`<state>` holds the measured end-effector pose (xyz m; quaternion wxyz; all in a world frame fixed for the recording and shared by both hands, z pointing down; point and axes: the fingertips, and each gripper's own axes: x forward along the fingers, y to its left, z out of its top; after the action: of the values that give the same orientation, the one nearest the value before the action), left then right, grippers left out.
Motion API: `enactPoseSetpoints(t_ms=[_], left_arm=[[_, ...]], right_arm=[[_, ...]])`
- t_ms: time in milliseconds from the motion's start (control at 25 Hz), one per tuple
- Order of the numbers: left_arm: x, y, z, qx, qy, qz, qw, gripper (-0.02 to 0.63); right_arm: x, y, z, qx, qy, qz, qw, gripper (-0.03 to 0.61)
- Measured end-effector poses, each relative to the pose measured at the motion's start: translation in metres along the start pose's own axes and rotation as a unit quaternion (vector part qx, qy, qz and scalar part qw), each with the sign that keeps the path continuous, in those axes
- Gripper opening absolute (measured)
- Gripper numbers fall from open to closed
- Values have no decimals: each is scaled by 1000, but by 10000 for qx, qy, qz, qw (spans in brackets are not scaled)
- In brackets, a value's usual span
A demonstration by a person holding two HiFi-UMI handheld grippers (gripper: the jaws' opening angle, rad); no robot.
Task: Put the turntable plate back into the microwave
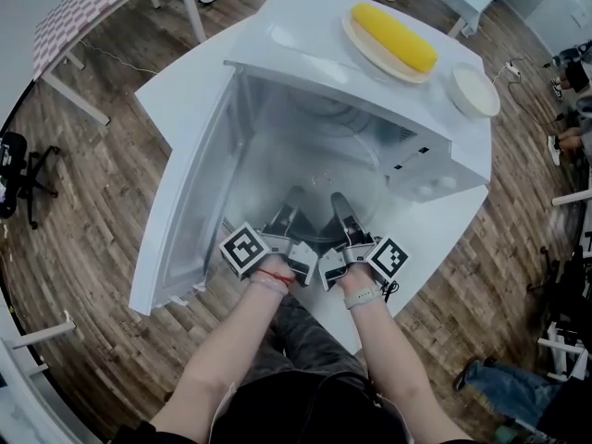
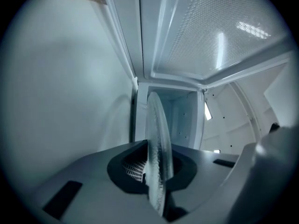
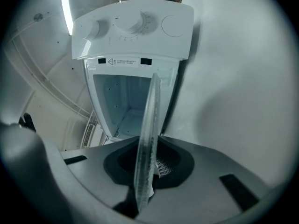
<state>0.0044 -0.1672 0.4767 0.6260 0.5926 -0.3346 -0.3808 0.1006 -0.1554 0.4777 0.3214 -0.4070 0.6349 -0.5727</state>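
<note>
A white microwave [image 1: 370, 91] stands on a white table [image 1: 180, 91], its door [image 1: 185, 211] swung open to the left. Both grippers hold the clear glass turntable plate [image 1: 314, 176] level at the mouth of the cavity; the glass is faint in the head view. My left gripper [image 1: 289, 206] is shut on the plate's near left rim, my right gripper [image 1: 342, 209] on its near right rim. The left gripper view has the plate [image 2: 156, 143] edge-on in the left gripper [image 2: 156, 181], facing the cavity [image 2: 180, 120]. The right gripper view shows the plate [image 3: 149, 125] in the right gripper [image 3: 145, 181], below the control knobs [image 3: 131, 24].
On top of the microwave lie a yellow corn cob [image 1: 393, 37] on a plate [image 1: 365, 52] and a white bowl [image 1: 474, 91]. The open door bounds the left side. A checkered table [image 1: 83, 7] and a black chair base [image 1: 18, 169] stand on the wooden floor.
</note>
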Motion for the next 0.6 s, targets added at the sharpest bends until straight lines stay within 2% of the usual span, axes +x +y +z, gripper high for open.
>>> enactPoseSetpoints(t_ms=[440,600], left_arm=[[15,-1,9,-49,-98,-179,9998,31],[18,4,13,-43,-102,-116,9999,31]], right_arm=[[17,0,8,-60,21,53,10000,43],[22,0,9,-52,11,82,10000,43]])
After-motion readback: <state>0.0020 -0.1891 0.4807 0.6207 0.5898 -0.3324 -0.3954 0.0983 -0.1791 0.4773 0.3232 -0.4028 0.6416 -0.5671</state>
